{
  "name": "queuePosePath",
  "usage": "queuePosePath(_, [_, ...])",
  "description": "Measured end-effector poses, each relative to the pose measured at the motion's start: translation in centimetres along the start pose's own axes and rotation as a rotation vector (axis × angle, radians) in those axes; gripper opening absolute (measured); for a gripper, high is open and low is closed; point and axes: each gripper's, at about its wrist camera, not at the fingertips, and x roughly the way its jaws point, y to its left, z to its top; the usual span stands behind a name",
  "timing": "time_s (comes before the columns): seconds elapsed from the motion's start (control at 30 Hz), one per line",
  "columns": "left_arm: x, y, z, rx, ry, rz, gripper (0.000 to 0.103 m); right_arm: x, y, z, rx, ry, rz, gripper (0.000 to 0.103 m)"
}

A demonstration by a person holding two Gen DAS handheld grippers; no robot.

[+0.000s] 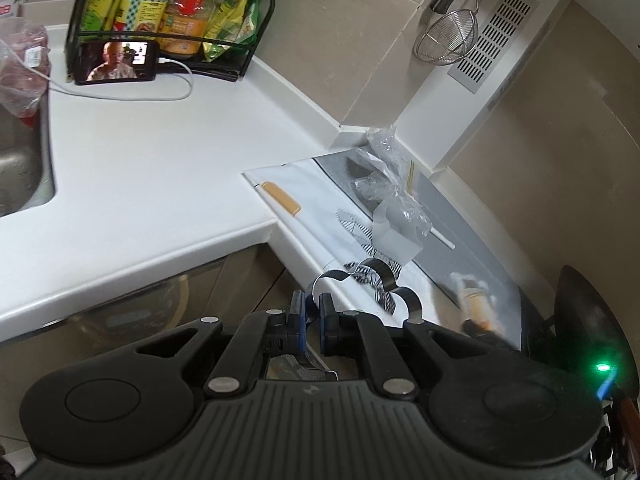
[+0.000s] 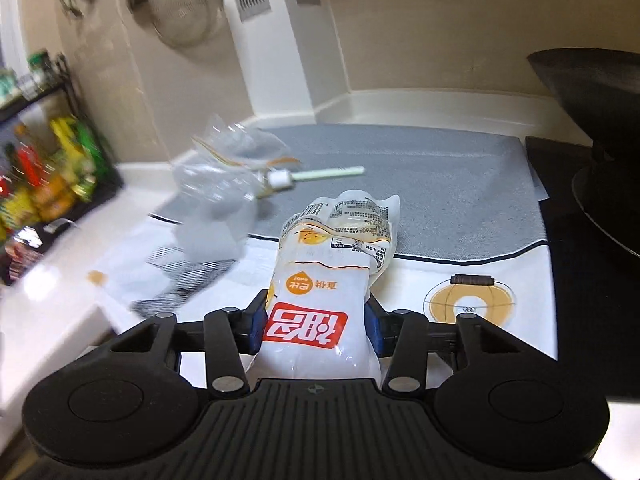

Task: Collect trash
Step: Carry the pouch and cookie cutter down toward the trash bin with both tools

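Note:
My right gripper (image 2: 316, 324) is shut on a white plastic food packet (image 2: 320, 300) with a red label, held just above the printed cloth. In the left wrist view the same packet (image 1: 474, 304) shows blurred at the right. My left gripper (image 1: 313, 314) is shut on a thin curled dark strip (image 1: 372, 276) at the counter's front edge. Crumpled clear plastic wrap (image 1: 394, 192) lies on the grey mat; it also shows in the right wrist view (image 2: 224, 184). A white stick (image 2: 328, 174) lies beside it.
A white counter (image 1: 160, 168) with a sink (image 1: 20, 168) at left. A rack of bottles (image 1: 168, 20) and a phone (image 1: 118, 61) stand at the back. A strainer (image 1: 448, 40) hangs on the wall. A dark wok (image 2: 592, 92) stands at right. A printed cloth (image 2: 460, 280) covers the mat's front.

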Motion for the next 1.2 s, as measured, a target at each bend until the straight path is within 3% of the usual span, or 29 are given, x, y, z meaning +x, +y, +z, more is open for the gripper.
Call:
queuePosePath(0.2, [-3.7, 1.3, -2.8, 0.011, -0.007, 0.013, 0.006, -8.3, 0.1, -1.0, -0.022, -0.005, 0.15, 0.05])
queuePosePath(0.5, [-8.2, 3.4, -9.2, 0.049, 0.004, 0.08, 0.006, -15.5, 2.1, -7.7, -0.15, 0.08, 0.285, 0.05])
queuePosePath(0.83, [-9.2, 4.8, -14.7, 0.079, 0.037, 0.165, 0.006, -15.2, 5.3, -14.0, -0.249, 0.213, 0.336, 0.05])
queuePosePath(1.2, [-7.6, 5.3, -15.6, 0.081, 0.069, 0.185, 0.006, -13.9, 6.3, -15.9, -0.293, 0.27, 0.319, 0.05])
